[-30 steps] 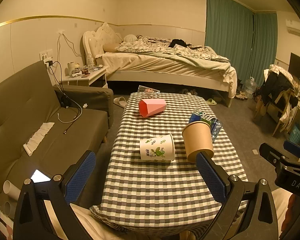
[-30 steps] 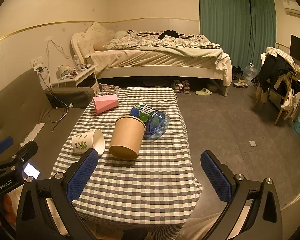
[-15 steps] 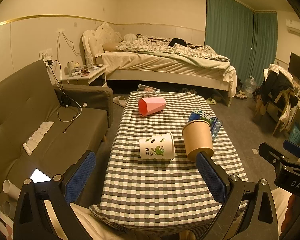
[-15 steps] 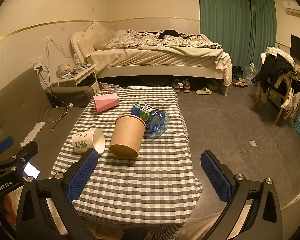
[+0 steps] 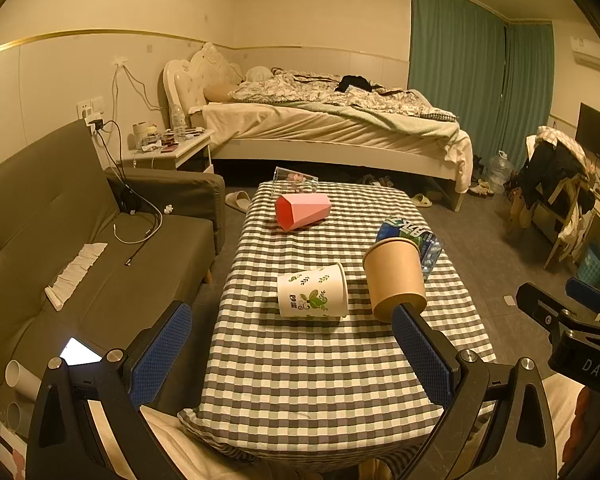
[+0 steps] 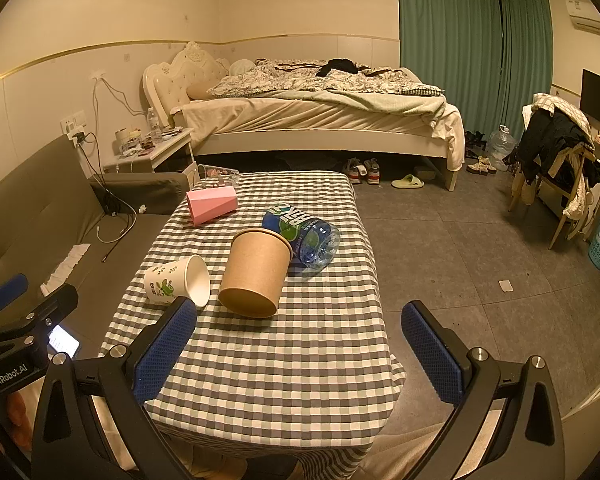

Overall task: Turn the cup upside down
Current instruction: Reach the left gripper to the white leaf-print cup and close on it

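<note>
A white paper cup with a green leaf print lies on its side on the checked table, mouth to the right; it also shows in the right wrist view. A brown paper cup lies tilted beside it, rim resting on a bottle; it also shows in the right wrist view. A pink cup lies on its side farther back. My left gripper is open and empty above the table's near part. My right gripper is open and empty, near the table's front right.
A blue-labelled plastic bottle lies behind the brown cup. A clear box stands at the table's far edge. A grey sofa runs along the left, a bed at the back, a chair with clothes at right.
</note>
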